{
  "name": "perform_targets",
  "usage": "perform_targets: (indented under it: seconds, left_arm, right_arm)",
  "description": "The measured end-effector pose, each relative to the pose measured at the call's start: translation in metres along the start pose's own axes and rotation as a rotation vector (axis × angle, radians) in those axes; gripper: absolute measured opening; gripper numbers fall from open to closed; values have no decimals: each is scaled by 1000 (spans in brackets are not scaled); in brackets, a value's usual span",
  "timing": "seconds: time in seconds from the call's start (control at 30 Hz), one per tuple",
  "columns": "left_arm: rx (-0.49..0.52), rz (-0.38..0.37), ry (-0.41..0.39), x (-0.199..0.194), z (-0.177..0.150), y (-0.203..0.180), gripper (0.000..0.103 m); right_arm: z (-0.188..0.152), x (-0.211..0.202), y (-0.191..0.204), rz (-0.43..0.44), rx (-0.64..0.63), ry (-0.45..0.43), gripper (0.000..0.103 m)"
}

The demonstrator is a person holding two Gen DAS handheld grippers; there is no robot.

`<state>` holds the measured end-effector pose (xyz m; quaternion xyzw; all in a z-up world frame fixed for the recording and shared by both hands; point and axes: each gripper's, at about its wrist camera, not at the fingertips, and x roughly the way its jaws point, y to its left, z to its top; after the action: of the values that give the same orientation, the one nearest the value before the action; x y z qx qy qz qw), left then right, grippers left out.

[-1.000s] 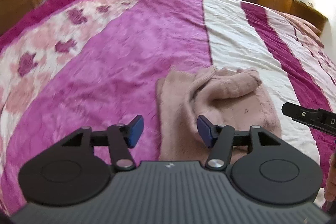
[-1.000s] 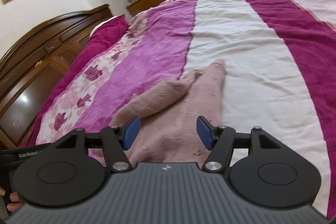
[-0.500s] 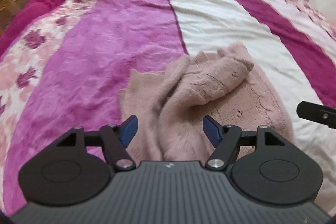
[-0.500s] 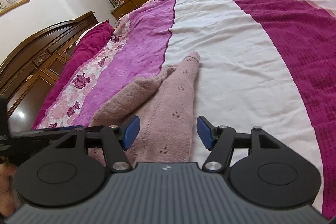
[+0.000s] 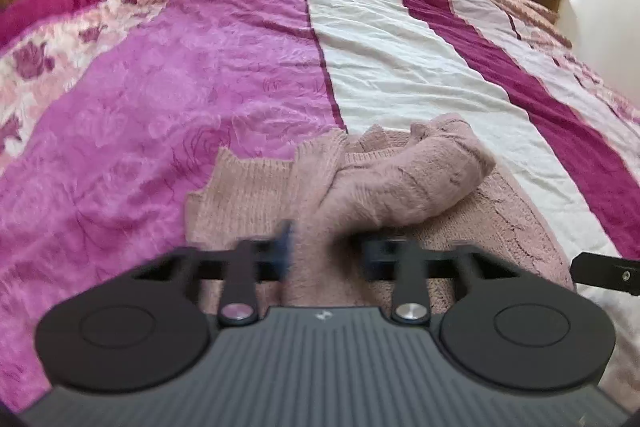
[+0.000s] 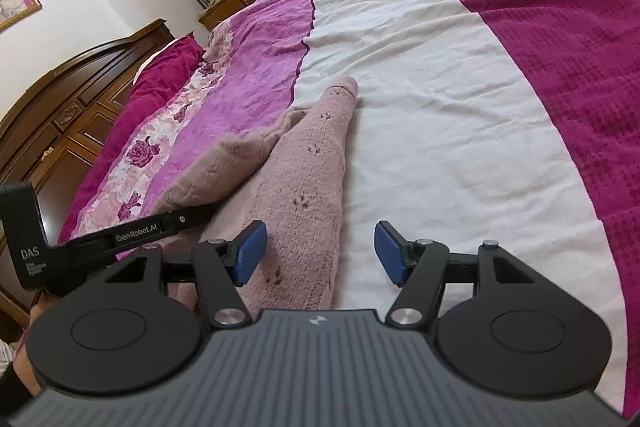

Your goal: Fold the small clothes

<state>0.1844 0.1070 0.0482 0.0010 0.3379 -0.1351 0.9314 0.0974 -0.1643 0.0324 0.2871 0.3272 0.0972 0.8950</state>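
1. Two handheld grippers work over one pink knitted sweater point(image 5: 400, 187), which lies crumpled on a bedspread point(image 5: 200, 87) striped in magenta, purple and white.
2. We see the sweater at the near edge of the bed, straddling the line between the purple band and the white band.
3. We find the left gripper point(image 5: 324, 251) at the sweater's near part. Its jaws are closing, and a raised fold of knit stands between them. The fingers are blurred, so we cannot tell whether the pads already press on the fabric.
4. We see one sleeve point(image 5: 420, 179) rolled across the top of the garment, just beyond the left gripper.
5. We find the right gripper point(image 6: 318, 253) with its jaws standing wide apart. It holds nothing. The sweater's right edge lies between and below its blue pads point(image 6: 250, 251).
6. In the right wrist view, the left gripper's black body crosses the near left and reaches onto the sweater.
7. A wooden headboard point(image 6: 60, 115) stands at the far left.
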Motion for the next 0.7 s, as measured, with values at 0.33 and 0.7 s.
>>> perform_targets:
  seconds: [0.33,0.7]
  left_arm:
    - [-258,-42,-56,-33,-9,51,20]
    - [-160,74,-33,-27,1,45,49]
  right_arm:
    - [1,7,23,49,-61,4,67]
    - [-16,24,40,39,-117,43,70]
